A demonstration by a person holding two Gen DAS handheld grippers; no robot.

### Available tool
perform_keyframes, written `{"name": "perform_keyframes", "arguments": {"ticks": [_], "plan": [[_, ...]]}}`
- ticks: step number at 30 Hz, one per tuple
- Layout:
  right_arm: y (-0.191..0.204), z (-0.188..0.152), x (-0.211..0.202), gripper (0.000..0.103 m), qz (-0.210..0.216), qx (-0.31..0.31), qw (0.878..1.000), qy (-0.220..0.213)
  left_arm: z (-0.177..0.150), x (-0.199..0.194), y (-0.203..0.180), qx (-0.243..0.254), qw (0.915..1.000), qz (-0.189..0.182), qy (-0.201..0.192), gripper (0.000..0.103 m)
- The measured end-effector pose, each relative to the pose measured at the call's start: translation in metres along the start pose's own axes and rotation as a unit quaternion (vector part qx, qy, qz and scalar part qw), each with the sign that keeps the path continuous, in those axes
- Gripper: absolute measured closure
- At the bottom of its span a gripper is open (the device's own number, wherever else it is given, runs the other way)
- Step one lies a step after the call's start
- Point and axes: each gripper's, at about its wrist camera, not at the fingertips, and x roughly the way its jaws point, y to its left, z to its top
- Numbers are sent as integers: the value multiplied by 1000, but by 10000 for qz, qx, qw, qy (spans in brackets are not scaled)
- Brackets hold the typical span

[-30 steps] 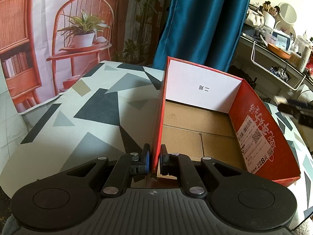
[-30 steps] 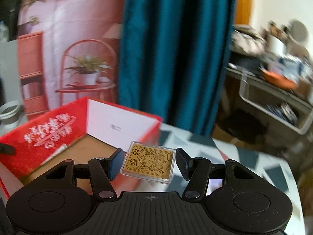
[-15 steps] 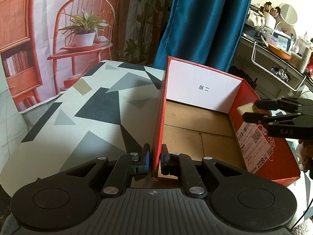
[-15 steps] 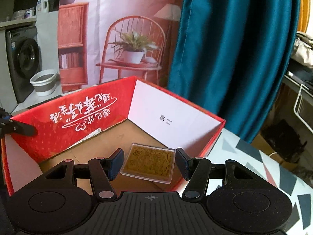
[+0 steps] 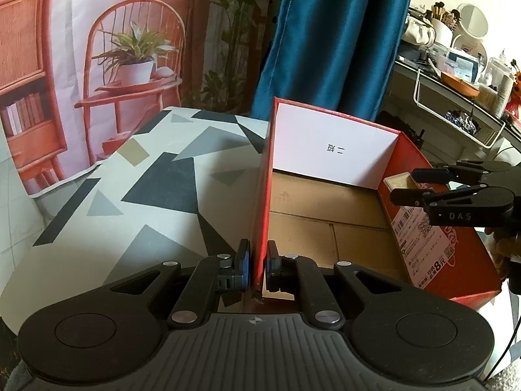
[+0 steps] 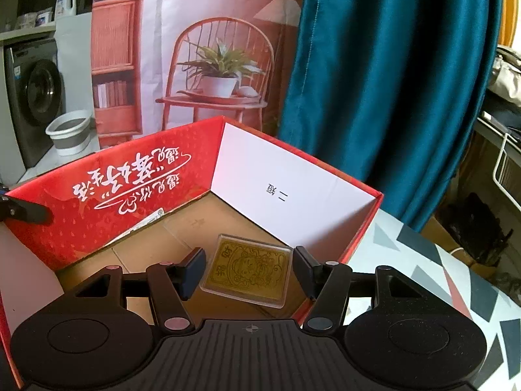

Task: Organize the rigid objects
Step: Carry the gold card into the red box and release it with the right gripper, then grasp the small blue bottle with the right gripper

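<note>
Over on the patterned tabletop (image 5: 136,202) sits a red cardboard box (image 5: 433,247) with a white end panel and a plain brown floor. The left gripper (image 5: 256,265) is pinched tight on the box's near side wall, one finger outside and one inside, so that wall runs straight up between the pads.

The right gripper (image 6: 249,268) hangs over the box's opposite wall, and between its fingers there's a gold card in a clear plastic case (image 6: 249,272), printed with a cartoon figure. Honestly the fingers look a bit wide of the case edges from the right wrist view, so I can't tell if they're actually squeezing it or if it's loose. From the left wrist view the case (image 5: 399,181) shows as a pale sliver between the two black fingers (image 5: 423,174), up above the box floor near the white panel's corner.

Behind it all are a teal curtain (image 6: 374,81) and a printed backdrop with an orange chair and plant (image 6: 221,68).
</note>
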Motion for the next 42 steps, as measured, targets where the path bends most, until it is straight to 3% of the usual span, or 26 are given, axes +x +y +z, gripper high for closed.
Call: {"name": "perform_keyframes", "arguments": {"ticks": [12,16,26,34,39,42], "plan": [[-4,-3,-10,48,-20,207,9996,-166,1,1,2,-37,10000,63,-23,93],[-10,-7,-25,48,-176,489,9975,-473,1,1,2,-50,10000,65,-25,93],[-49,-51,-79,48,-905,1721,9699,-1464,1,0,4,-81,10000,50,-22,93],[-81,-122,-81,51,-1626,2599,9456,-1089,1,0,2,-44,10000,82,-33,93],[-85,-153,-65,50,-1745,2787,9424,-610,1,0,1,-25,9999,99,-41,93],[-79,-157,-55,51,-1673,2678,9475,-511,0,0,1,-1,9999,118,-45,93]]}}
